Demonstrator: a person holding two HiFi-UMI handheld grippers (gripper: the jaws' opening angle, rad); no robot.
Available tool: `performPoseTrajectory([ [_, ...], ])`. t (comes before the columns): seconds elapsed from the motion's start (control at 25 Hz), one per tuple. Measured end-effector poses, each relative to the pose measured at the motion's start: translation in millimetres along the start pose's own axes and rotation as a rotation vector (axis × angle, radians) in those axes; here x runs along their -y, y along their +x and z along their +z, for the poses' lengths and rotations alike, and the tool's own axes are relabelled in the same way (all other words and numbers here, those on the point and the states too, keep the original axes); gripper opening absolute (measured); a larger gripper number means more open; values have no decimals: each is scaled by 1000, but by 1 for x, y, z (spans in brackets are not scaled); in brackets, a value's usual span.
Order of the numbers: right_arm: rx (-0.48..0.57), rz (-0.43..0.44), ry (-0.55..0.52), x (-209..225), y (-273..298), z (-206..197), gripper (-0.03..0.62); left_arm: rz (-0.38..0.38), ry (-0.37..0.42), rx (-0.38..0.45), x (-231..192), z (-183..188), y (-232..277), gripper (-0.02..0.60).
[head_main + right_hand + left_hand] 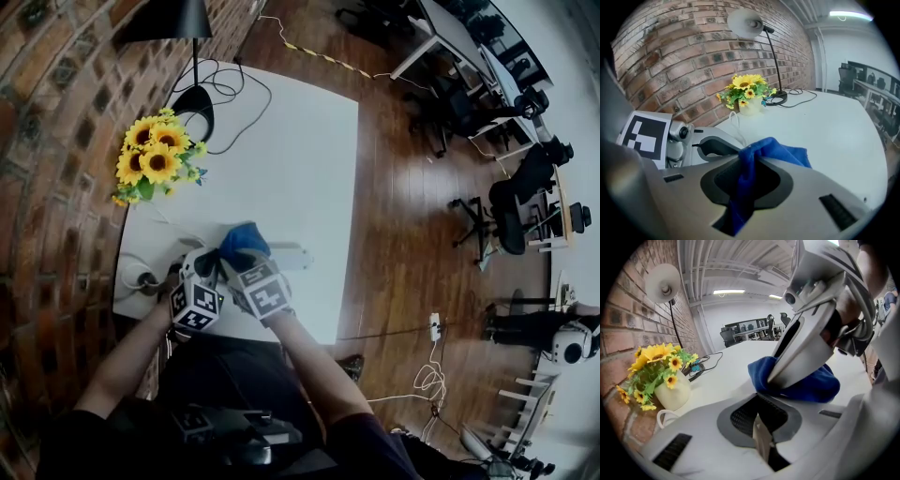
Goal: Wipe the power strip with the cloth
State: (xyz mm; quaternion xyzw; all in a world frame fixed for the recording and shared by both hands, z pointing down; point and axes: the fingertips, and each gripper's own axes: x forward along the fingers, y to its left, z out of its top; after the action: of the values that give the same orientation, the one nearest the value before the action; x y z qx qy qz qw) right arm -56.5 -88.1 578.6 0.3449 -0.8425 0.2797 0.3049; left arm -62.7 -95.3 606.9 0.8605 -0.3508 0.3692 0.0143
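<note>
Cloth (780, 152): deep blue, soft, bunched into folds; power strip (286, 254): white, oblong, flat on the white tabletop (300, 169). Only the head view shows the power strip, which lies just beyond the right gripper (240, 259) fingers with one end hidden by the cloth; the right gripper view shows a cloth fold running down between its fingers, which are clenched on it, the rest spilling past the tips. The left gripper (761, 439) fingers are clenched together; the cloth lies just ahead of them.
</note>
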Motion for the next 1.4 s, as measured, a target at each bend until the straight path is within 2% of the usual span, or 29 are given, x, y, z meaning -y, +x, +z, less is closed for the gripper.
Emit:
performPoseTrajectory([
  [0.24,-19,-17,-76,0,0,-1,58,7,22,-19,1,0,1,20],
  [0.56,0,-56,-139,5,-10,-9,58,8,14,-18,1,0,0,20],
  [0.96,8,-97,-86,22,-32,-25,58,2,8,-18,2,1,-1,20],
  [1.2,27,-90,-2,36,-42,-33,58,8,10,-12,0,0,0,20],
  [1.4,56,-146,47,57,-59,-43,58,2,11,-13,1,0,0,20],
])
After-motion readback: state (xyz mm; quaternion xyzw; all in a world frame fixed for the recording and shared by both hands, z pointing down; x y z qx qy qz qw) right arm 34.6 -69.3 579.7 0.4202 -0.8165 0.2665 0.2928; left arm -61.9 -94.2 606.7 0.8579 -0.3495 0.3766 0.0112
